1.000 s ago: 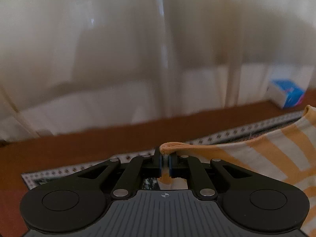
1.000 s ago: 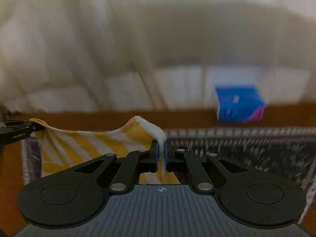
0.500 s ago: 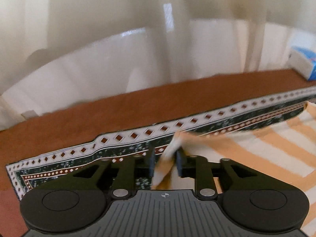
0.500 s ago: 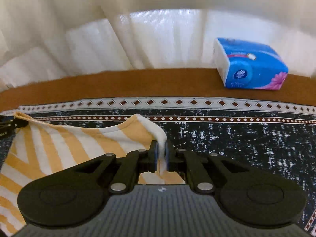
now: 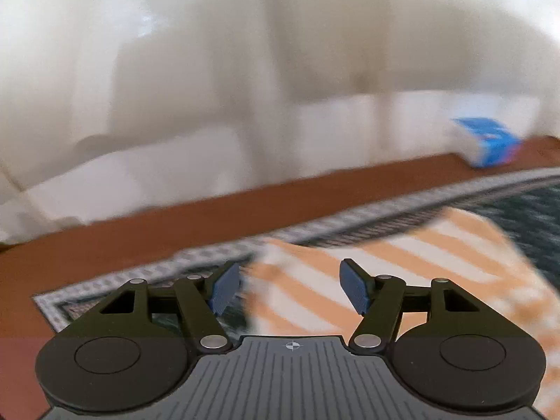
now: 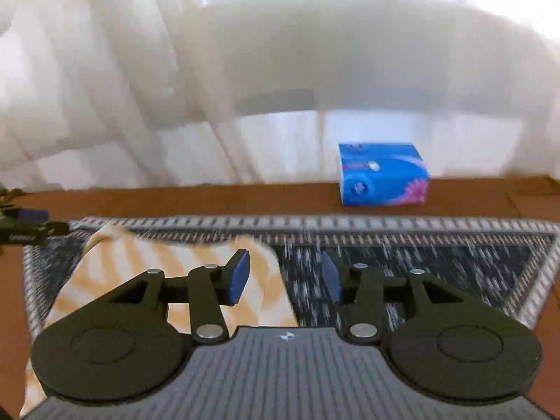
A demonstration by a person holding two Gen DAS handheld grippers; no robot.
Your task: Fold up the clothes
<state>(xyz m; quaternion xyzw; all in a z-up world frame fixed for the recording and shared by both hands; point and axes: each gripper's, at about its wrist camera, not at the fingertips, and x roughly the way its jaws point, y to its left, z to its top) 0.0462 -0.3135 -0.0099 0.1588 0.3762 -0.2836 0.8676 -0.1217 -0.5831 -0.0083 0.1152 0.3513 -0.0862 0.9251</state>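
Beyond both just-opened, empty grippers — left gripper (image 5: 289, 285), right gripper (image 6: 285, 275) — tissue box (image 6: 383, 174) lettering blurs unreadable.

White curtains (image 6: 105, 105), brown table (image 6: 245, 197), daylight

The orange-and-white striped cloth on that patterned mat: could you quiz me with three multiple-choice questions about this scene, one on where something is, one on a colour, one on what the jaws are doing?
1. Where does the blue tissue box stand?
A. on the striped cloth
B. on the brown tabletop beyond the patterned mat
C. between the jaws

2. What colour are the stripes of the orange-and-white striped cloth?
A. orange and white
B. green and black
C. red and blue

3. How do the right gripper's jaws stand?
A. clamped on the cloth
B. clamped on the box
C. open, gripping nothing

Answers: 1 B, the box sits past the mat's border. 2 A, stripes show in both views. 3 C, the jaws have just been opening and the pads stand apart.
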